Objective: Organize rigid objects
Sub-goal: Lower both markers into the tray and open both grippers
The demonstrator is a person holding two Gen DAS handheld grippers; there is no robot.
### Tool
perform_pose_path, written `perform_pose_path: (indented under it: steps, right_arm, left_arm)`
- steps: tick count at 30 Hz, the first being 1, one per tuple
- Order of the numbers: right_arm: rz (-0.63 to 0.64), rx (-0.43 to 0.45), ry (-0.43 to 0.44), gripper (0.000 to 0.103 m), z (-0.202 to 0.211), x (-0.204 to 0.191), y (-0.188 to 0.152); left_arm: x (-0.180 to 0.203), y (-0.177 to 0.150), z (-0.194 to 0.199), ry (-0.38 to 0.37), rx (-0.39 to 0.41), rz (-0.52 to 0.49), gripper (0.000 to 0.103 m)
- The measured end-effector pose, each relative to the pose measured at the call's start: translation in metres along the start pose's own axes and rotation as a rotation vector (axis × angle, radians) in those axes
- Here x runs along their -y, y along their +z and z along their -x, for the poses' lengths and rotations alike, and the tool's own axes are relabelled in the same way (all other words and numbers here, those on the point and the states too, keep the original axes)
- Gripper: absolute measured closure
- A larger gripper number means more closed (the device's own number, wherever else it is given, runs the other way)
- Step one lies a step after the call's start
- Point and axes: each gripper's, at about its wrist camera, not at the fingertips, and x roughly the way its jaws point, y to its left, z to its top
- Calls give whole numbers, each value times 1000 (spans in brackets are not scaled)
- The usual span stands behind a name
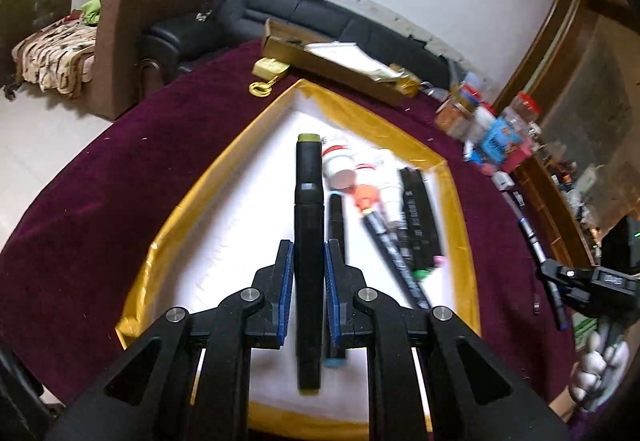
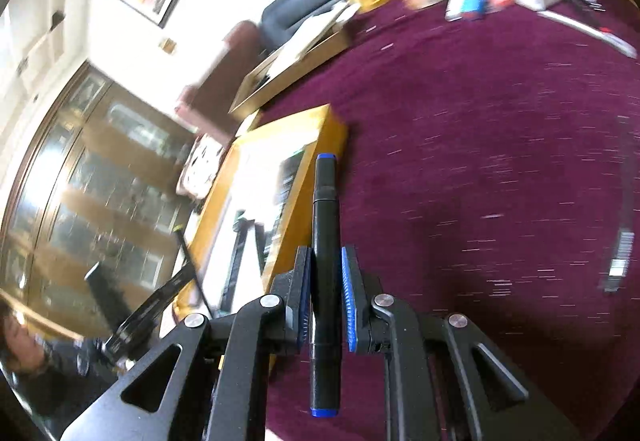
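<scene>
The left tool [image 1: 309, 253] clamps a green-capped marker [image 1: 308, 225] mid-barrel above the tray [image 1: 456, 201]; the right tool [image 2: 326, 273] clamps a blue-capped marker [image 2: 325, 241] over the desk [image 2: 500, 181]. Both are light, stiff and smooth: grip mid-barrel.

Olive-capped black marker [image 1: 308, 241] over tray [image 1: 428, 149]; blue-capped marker [image 2: 325, 281] beside tray.

The left wrist camera looks forward along its claw [image 1: 309, 253], down and close onto a gold-rimmed tray [image 1: 168, 233] on the maroon-clothed bench [image 1: 80, 177]. The right wrist camera, rolled sideways, looks along its own claw [image 2: 325, 261] low across the same bench [image 2: 480, 161]. Both views share the tray [image 2: 308, 161], a black sofa [image 1: 304, 13] and a cardboard box [image 1: 336, 69].
</scene>
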Motion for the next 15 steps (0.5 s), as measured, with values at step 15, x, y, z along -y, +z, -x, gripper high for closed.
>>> perform_pose_path:
  steps: [15]
  right_arm:
    - [218, -198, 0, 89, -127, -111, -33]
  left_arm:
    - [3, -9, 34, 31, 89, -16, 55]
